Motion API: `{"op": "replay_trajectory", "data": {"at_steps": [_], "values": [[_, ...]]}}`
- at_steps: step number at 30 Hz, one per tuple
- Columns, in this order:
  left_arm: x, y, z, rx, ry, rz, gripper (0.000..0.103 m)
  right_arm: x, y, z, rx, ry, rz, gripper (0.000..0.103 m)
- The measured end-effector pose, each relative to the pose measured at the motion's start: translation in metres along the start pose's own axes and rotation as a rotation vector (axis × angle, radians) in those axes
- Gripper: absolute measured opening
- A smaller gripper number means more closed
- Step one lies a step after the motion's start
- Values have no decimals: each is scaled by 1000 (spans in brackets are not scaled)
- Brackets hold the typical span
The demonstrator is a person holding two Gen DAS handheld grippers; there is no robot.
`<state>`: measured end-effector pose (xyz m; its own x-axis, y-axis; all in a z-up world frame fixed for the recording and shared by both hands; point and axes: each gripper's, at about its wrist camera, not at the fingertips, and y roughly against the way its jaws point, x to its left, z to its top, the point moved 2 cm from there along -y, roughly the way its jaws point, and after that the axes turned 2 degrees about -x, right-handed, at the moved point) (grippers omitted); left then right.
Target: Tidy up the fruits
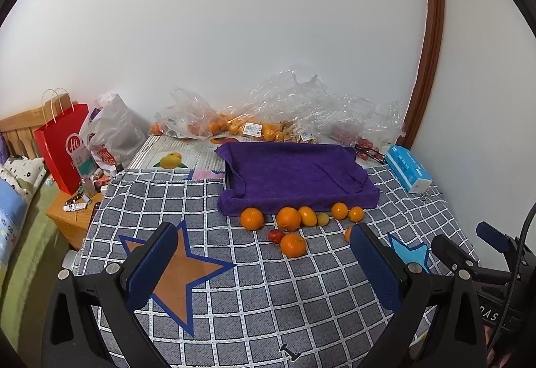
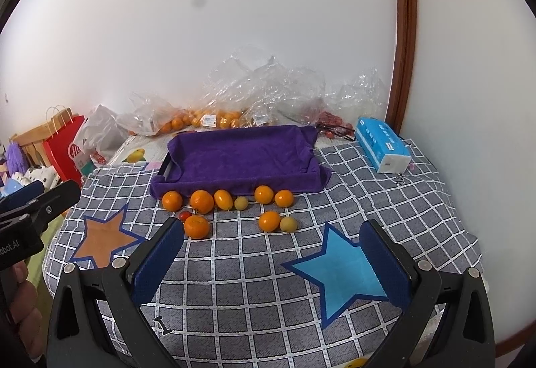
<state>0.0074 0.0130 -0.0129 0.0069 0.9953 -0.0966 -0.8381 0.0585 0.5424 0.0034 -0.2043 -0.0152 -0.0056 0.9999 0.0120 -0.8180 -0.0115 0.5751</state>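
You're at the start — both the left gripper [image 1: 264,262] and right gripper [image 2: 273,255] hang wide open, empty. The fruits [image 2: 202,201] lie loose against the purple-lined tray [image 2: 241,157]. Next, reach for one orange [image 2: 196,226] — squeeze gently.

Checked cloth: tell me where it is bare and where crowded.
Bare: the checked cloth between the orange star and blue star, and inside the purple-lined tray. Crowded: fruits along the tray's front edge, bags behind.
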Motion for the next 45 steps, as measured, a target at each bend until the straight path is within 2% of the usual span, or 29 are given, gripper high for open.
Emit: {"op": "replay_trajectory", "data": {"at_steps": [14, 31, 37, 42, 45], "values": [[3, -1, 0, -17, 12, 31, 103, -5, -3, -2, -4, -9, -34, 103], [6, -7, 2, -24, 20, 16, 103, 2, -3, 1, -47, 36, -56, 103], [12, -30, 5, 16, 12, 12, 103, -5, -22, 1, -40, 18, 13, 103], [22, -58, 8, 22, 28, 9, 103, -15, -50, -2, -15, 27, -37, 103], [31, -80, 6, 43, 50, 7, 103, -22, -78, -7, 22, 22, -13, 101]]}}
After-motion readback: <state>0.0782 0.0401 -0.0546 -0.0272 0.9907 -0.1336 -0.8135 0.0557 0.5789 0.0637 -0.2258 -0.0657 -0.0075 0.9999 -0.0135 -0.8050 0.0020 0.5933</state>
